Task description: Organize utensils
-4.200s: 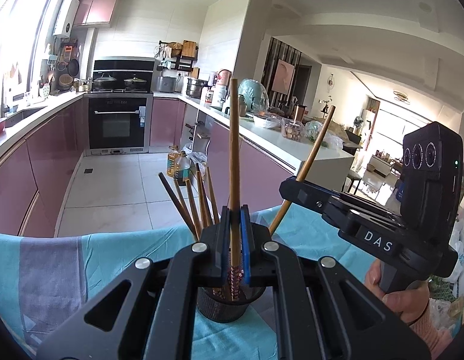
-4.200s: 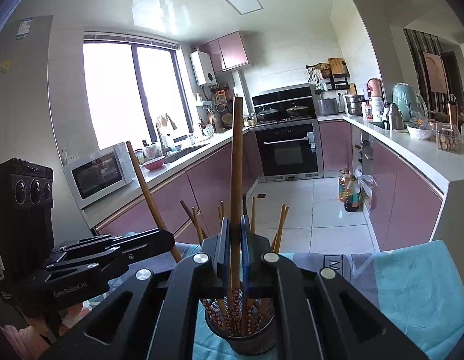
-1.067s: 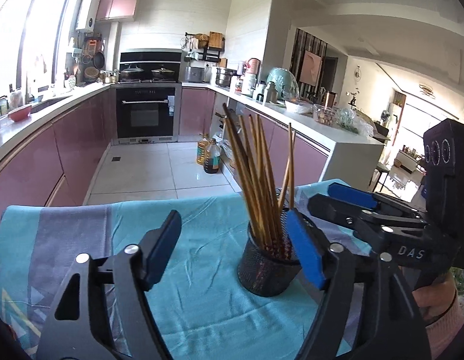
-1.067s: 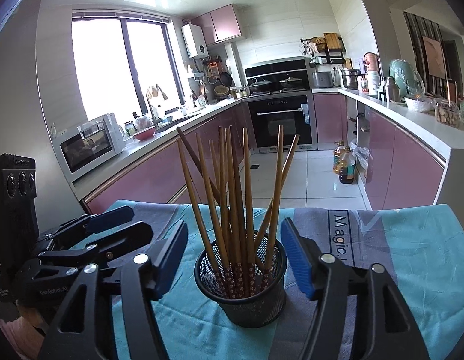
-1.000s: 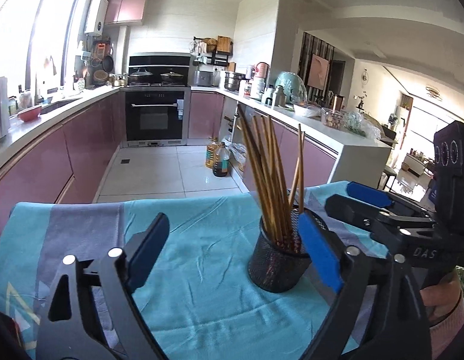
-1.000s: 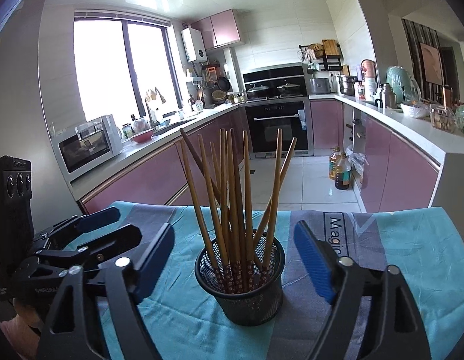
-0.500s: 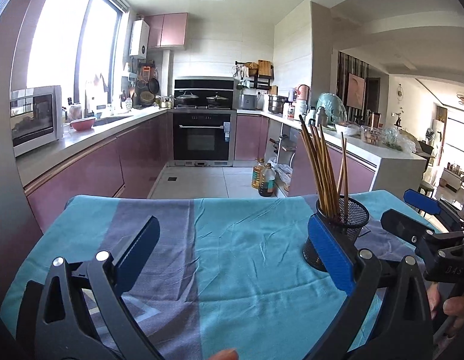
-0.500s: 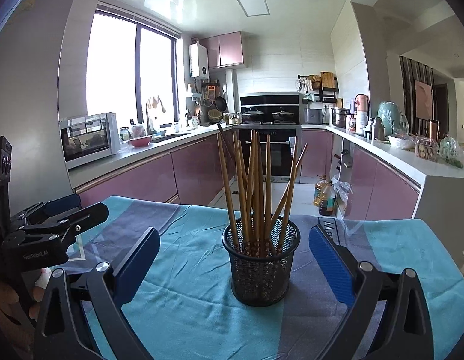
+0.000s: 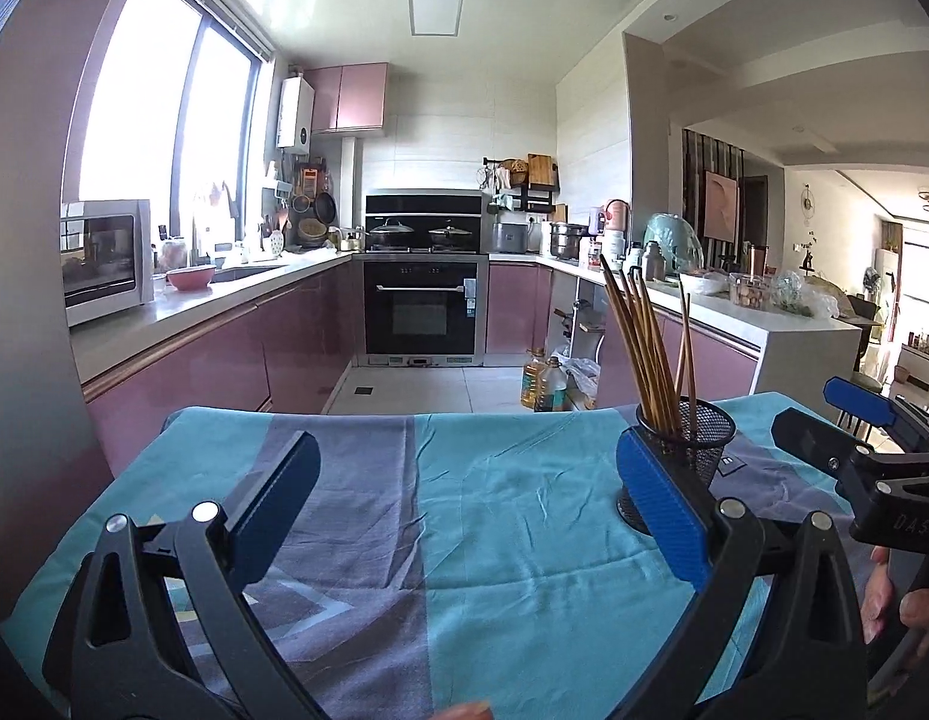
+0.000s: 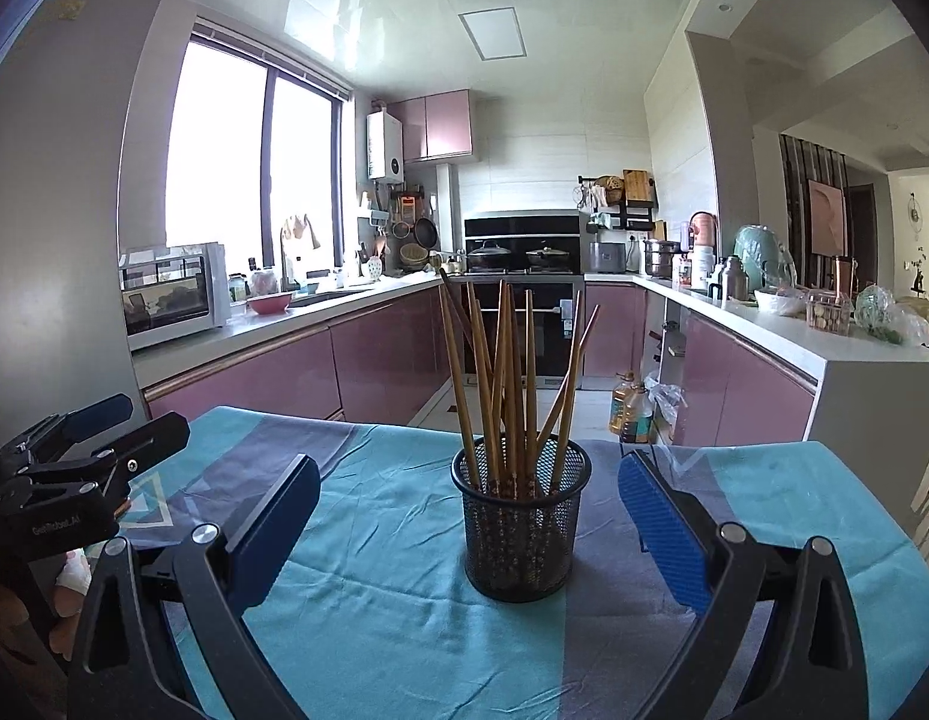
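Both grippers — left (image 9: 464,510) and right (image 10: 464,516) — hang released, holding nothing. The chopsticks (image 10: 506,384) stand in the mesh cup (image 10: 521,528) on the cloth (image 10: 374,570). A careless nudge could tip that light, top-heavy cup — scattering them.

Sunlit kitchen: pink cabinets (image 10: 380,360), black oven (image 9: 425,312), large window (image 10: 248,156), white tiled floor (image 9: 440,387).

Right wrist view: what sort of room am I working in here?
A home kitchen, most likely. A built-in oven with pots on the hob above it sits at the back, a microwave stands on the counter by the window, and the mesh holder of chopsticks rests on a cloth-covered table.
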Demonstrator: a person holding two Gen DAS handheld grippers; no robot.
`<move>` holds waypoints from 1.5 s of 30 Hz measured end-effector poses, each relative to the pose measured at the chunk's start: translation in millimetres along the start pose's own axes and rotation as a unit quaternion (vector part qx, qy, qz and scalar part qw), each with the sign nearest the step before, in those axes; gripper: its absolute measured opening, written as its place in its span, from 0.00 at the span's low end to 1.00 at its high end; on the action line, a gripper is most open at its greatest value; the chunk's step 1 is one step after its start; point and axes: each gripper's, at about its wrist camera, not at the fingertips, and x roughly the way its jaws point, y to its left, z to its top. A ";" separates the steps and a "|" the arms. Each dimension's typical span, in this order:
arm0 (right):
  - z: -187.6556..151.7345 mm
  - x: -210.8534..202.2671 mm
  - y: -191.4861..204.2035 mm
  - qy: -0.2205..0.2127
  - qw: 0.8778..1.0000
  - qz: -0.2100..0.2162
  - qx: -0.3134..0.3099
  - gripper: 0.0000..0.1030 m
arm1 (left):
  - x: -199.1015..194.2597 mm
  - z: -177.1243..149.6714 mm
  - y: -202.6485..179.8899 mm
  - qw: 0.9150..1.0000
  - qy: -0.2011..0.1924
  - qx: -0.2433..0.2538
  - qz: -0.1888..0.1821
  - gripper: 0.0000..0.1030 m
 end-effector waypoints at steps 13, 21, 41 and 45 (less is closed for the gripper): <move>-1.8 -11.8 9.2 -0.015 1.000 -0.012 -0.009 0.94 | -13.1 0.1 -1.6 1.000 -0.018 0.002 0.007 0.95; -2.1 -15.5 10.6 -0.019 1.000 -0.013 -0.010 0.94 | -17.9 -1.1 -1.1 1.000 -0.027 0.002 0.011 0.95; -2.7 -17.2 10.1 -0.021 1.000 -0.020 -0.004 0.94 | -21.1 -4.8 -2.2 0.999 -0.030 0.004 0.015 0.95; -2.6 -17.4 9.8 -0.023 1.000 -0.021 -0.003 0.94 | -20.9 -5.0 -2.1 0.999 -0.030 0.003 0.015 0.95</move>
